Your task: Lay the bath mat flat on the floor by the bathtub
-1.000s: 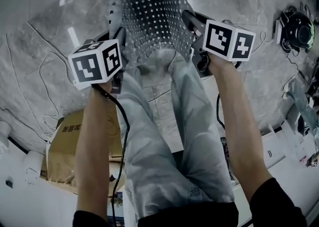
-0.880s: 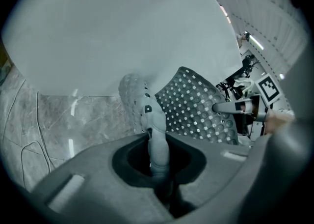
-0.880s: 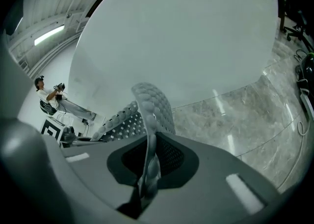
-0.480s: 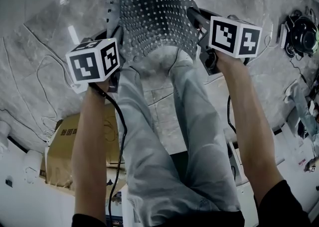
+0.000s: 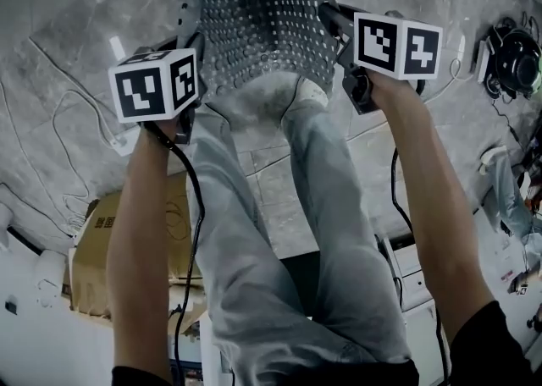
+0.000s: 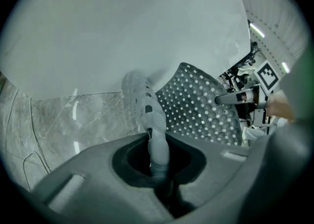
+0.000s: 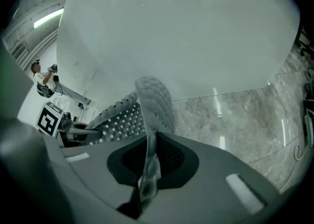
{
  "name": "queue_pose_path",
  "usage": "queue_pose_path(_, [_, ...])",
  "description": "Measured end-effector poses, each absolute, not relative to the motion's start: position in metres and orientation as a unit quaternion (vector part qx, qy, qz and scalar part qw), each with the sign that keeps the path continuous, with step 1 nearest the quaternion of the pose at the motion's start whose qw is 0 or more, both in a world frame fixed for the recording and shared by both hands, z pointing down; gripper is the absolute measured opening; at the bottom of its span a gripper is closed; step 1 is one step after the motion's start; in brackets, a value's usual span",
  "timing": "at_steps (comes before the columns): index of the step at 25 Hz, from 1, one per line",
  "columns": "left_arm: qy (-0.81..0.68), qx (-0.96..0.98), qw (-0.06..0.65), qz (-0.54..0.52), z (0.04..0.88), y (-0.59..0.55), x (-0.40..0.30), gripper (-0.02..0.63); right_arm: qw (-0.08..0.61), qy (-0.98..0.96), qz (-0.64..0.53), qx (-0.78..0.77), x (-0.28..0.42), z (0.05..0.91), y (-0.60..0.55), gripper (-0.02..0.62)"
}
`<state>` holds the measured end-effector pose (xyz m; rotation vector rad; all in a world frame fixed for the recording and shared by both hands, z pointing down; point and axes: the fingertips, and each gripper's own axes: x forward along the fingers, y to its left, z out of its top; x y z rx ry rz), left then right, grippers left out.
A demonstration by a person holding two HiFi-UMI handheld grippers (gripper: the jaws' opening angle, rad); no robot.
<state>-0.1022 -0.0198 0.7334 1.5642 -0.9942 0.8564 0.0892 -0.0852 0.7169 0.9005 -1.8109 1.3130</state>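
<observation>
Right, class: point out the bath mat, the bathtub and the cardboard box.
bath mat (image 5: 254, 20), head view, its perforated middle.
bathtub (image 6: 122, 31), left gripper view, its white outer wall.
cardboard box (image 5: 91, 253), head view, its top face.

bath mat (image 6: 201, 105) before bathtub (image 6: 122, 31), box (image 5: 97, 249) left of legs (image 5: 246, 232)

1. The bath mat (image 5: 254, 20) looks like soft, translucent rubbery plastic, studded with rounded bumps and pierced with small square holes.
2. The floor (image 5: 51, 46) is veined, stone-look tile, polished and glossy, with streaks of reflected light.
3. The bathtub (image 6: 122, 26) wall is smooth and white, with a soft sheen.
4. The left gripper (image 6: 158, 161) and the right gripper (image 7: 146, 169) have matt grey plastic shells.
5. The cardboard box (image 5: 89, 266) is matt brown card; the trousers (image 5: 254, 274) are pale denim-like cloth.
</observation>
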Motion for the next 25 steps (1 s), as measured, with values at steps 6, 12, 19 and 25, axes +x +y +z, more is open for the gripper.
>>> queue_pose_path(6, [-0.418,0.648,0.521,0.367,0.751,-0.017,-0.114,0.031,0.385,-0.703,0.492,0.339,0.089,0.731,-0.084,0.018])
queue_pose_path(12, [-0.426,0.637,0.516,0.382,0.773,-0.015,-0.126,0.031,0.398,-0.701,0.484,0.341,0.094,0.747,-0.088,0.018])
queue_pose_path(19, [-0.425,0.636,0.512,0.392,0.791,-0.009,-0.132,0.031,0.416,-0.696,0.469,0.350,0.102,0.765,-0.086,0.018])
queue_pose_path(25, [-0.424,0.634,0.501,0.409,0.806,-0.006,-0.147,0.031,0.430,-0.696,0.457,0.349,0.105,0.776,-0.083,0.018])
